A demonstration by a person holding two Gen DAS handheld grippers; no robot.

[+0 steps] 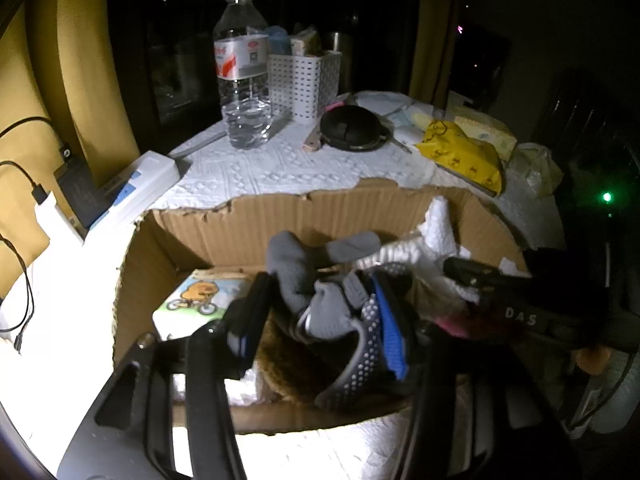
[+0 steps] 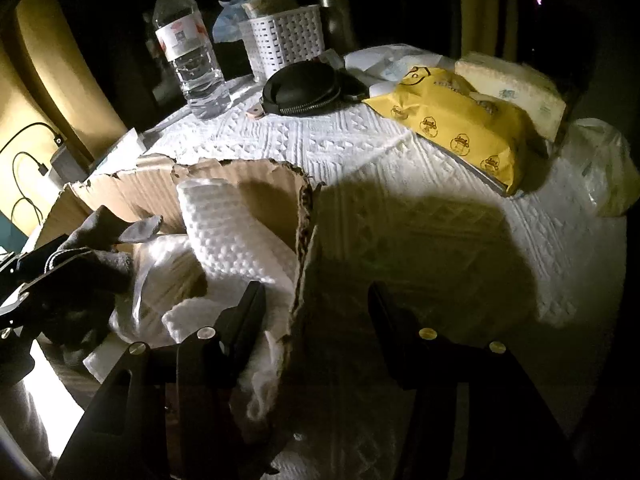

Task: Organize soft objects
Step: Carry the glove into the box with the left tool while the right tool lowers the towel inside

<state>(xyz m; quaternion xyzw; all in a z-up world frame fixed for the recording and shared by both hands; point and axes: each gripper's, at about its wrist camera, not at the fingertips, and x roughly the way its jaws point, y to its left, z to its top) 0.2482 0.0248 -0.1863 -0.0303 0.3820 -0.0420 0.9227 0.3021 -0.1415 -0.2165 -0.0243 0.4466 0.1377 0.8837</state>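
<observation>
soft things piled in a torn carton on a dim table

a dark room with yellow curtains (image 1: 80,80) frames a table (image 2: 360,152) covered in white embossed paper. near the front sits a cardboard box (image 1: 256,220) with ragged, torn edges. inside it lie grey socks (image 1: 296,268), a dotted dark sock with a blue band (image 1: 372,344), a white quilted cloth (image 2: 232,236) leaning in the right corner, and a small pack printed with a cartoon on a bicycle (image 1: 200,296).

the left gripper (image 1: 320,320) hangs over the box with its tongs parted around the sock pile; the socks lie between the fingers, but whether the pads press on them cannot be told. the right gripper (image 2: 316,304) straddles the box's right wall, tongs apart, one finger (image 2: 248,312) over the white cloth inside, the other outside above the table, clamping nothing.

farther back stand a water bottle (image 1: 242,72), a white perforated basket (image 1: 304,80), a black zip case (image 2: 304,88) and a yellow tissue pack (image 2: 452,120).
</observation>
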